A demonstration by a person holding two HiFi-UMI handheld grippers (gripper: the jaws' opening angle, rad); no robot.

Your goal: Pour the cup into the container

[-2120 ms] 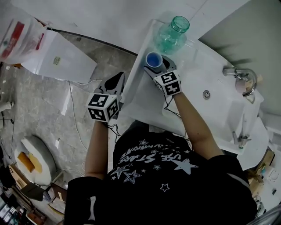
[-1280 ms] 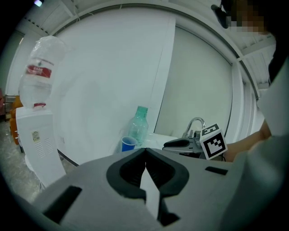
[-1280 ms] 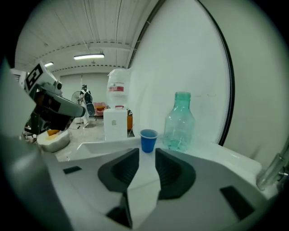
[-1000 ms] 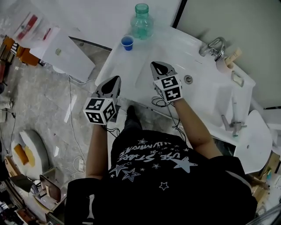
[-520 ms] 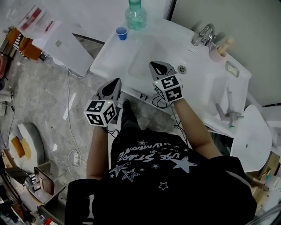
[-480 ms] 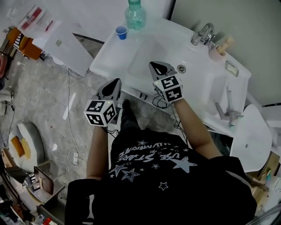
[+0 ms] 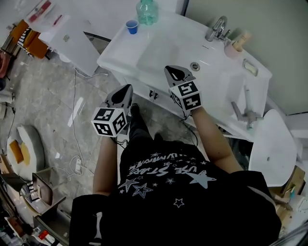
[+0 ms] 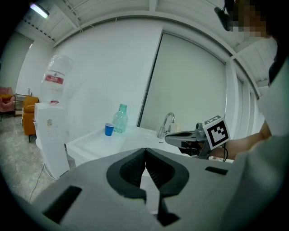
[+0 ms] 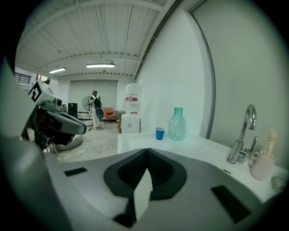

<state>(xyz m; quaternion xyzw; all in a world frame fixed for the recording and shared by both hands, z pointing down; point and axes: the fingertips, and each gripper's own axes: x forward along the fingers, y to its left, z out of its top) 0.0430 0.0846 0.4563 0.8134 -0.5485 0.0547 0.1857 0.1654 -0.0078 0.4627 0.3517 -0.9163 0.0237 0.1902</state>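
A small blue cup (image 7: 131,26) stands upright on the far left corner of the white sink counter (image 7: 115,53), next to a green plastic bottle (image 7: 147,10). Both also show in the left gripper view, the cup (image 8: 109,129) and bottle (image 8: 120,118), and in the right gripper view, the cup (image 9: 160,133) and bottle (image 9: 177,123). My left gripper (image 7: 126,89) hangs shut and empty in front of the counter, over the floor. Over the sink's front edge my right gripper (image 7: 172,71) is shut and empty too, well short of the cup.
A faucet (image 7: 216,29) and a pink tumbler (image 7: 237,45) sit at the back right of the basin (image 7: 163,48). A white water dispenser (image 7: 72,38) stands left of the sink. Cables lie on the floor (image 7: 77,110). A person stands far off (image 9: 95,110).
Two seconds ago my right gripper was at the blue cup; it has come away and the cup stands alone. Both grippers have drawn back from the sink, which sits farther off.
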